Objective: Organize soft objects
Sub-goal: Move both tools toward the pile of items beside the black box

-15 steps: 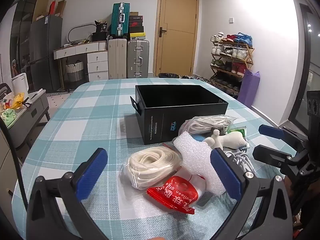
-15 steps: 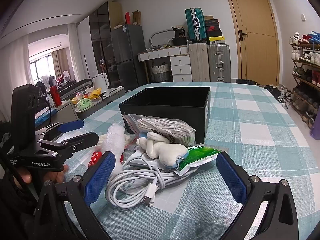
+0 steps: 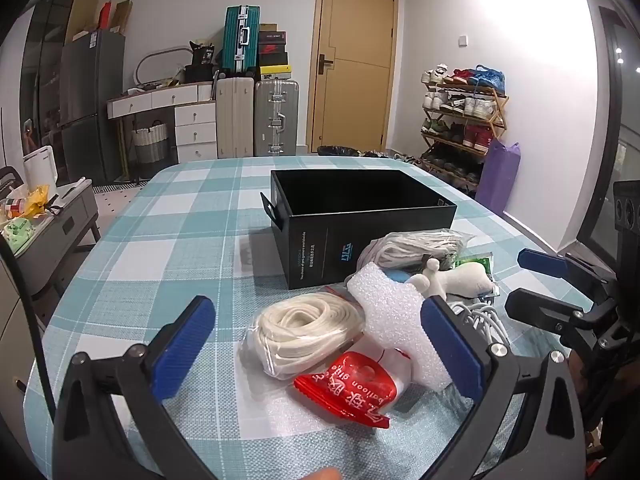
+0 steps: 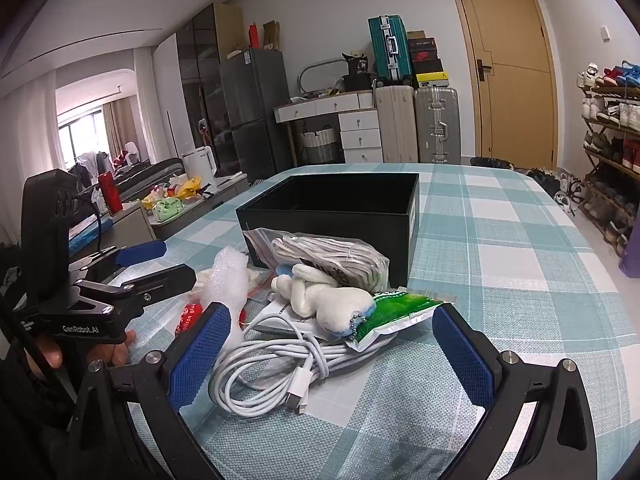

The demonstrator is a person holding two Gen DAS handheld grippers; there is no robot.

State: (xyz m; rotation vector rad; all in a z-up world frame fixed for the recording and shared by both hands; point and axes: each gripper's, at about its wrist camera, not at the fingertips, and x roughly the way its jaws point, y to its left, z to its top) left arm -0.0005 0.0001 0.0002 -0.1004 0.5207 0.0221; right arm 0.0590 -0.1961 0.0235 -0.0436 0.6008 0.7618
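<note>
On my checked tablecloth (image 3: 168, 240) I count one black box (image 3: 360, 216), open at the top, standing past the pile of soft things. Item: a bagged coil of white rope (image 3: 308, 332), nearest my left gripper (image 3: 318, 352), whose jaws stand spread wide with nothing between them. Item: a red balloon packet (image 3: 348, 388) touching the rope bag's near edge. Item: a strip of white foam (image 3: 396, 320), lying partly over the packet. Item: a bag of grey cord (image 4: 340, 256) leaning against the box's front wall. Item: a small white plush toy (image 4: 328, 300) resting on a green packet (image 4: 396, 308). Item: a bundle of white charging cable (image 4: 276, 372), just ahead of my right gripper (image 4: 328, 352), also spread wide and holding nothing. Both grippers sit low over the table, apart from every item.
</note>
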